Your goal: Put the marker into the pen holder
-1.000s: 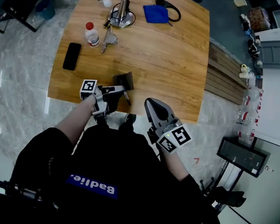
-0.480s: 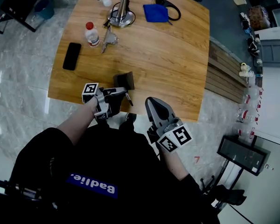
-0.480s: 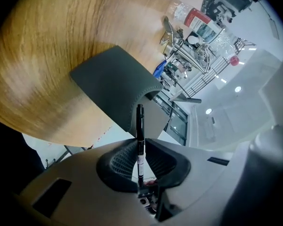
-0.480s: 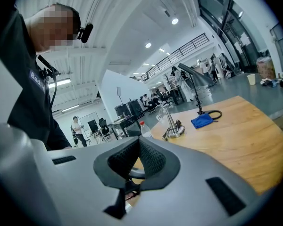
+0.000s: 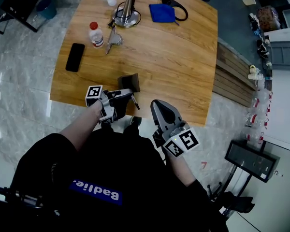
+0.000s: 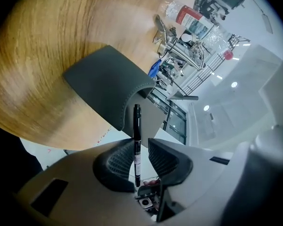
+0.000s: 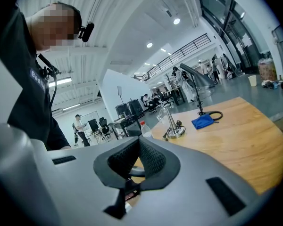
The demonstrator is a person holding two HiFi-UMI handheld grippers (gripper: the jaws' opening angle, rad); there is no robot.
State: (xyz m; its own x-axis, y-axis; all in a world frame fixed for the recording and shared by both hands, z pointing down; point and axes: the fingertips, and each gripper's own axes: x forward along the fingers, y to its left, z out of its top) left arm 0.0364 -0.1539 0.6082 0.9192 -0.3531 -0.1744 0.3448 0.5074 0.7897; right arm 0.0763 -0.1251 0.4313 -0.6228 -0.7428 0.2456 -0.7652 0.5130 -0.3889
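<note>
A black marker (image 6: 137,140) sticks out from between the pads of my left gripper (image 6: 136,160), which is shut on it. Its tip points at the dark grey pen holder (image 6: 108,86), and it stays outside the holder's opening. In the head view the left gripper (image 5: 120,99) hovers at the table's near edge with the marker (image 5: 134,101) just below the pen holder (image 5: 129,82). My right gripper (image 5: 158,106) is shut with nothing in it, off the table's near edge to the right. In its own view the right gripper (image 7: 139,144) shows its pads meeting.
On the wooden table (image 5: 183,66) lie a black phone (image 5: 75,57), a water bottle (image 5: 95,35), a metal tool (image 5: 113,40), a lamp base (image 5: 125,14), a blue cloth (image 5: 162,13) and a black cable (image 5: 178,6). A person's legs are below the near edge.
My left gripper has shifted slightly right along the near edge with the marker still in it. The right gripper has not moved.
</note>
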